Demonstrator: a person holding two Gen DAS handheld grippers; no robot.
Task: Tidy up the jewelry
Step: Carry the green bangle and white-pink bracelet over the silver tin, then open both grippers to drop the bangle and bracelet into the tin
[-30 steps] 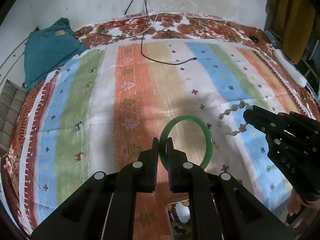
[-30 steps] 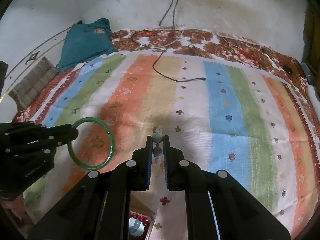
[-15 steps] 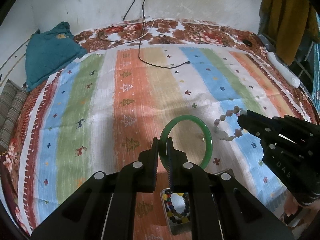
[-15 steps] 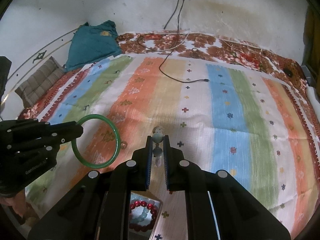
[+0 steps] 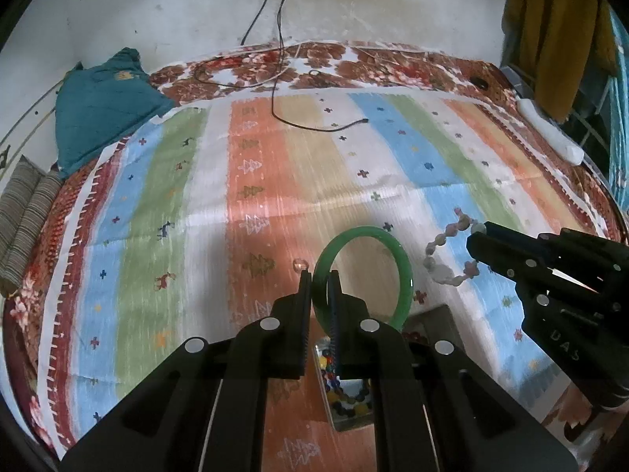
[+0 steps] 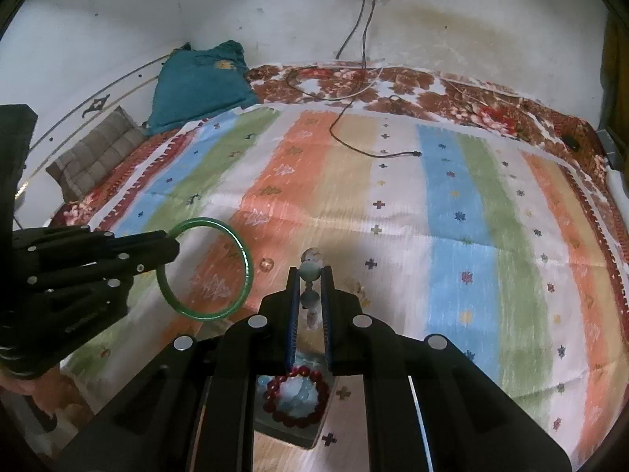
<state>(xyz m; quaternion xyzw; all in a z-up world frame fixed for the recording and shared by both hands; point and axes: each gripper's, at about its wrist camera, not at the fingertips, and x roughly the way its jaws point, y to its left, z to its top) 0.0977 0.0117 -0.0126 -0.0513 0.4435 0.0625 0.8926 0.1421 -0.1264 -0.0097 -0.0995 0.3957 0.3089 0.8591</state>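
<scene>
Two tongs held above a striped bedspread (image 5: 393,149). Left tongs (image 5: 319,275) pinch the rim of a smooth, glossy green bangle (image 5: 405,271), ring upright. Right tongs (image 6: 309,271) are clamped on a pale bead bracelet (image 5: 444,255) of pinkish-white beads, loop dangling. Below them sits a small tray (image 6: 314,438) with a dark red bead bracelet (image 6: 297,397); a loose clear bead (image 6: 267,264) lies nearby. Wide bare bedspread beyond; black cable (image 6: 354,145) far off.

We are looking forward along 2 wrist cameras, high above the striped bedspread (image 5: 354,165), both sharing it and the wall.
</scene>
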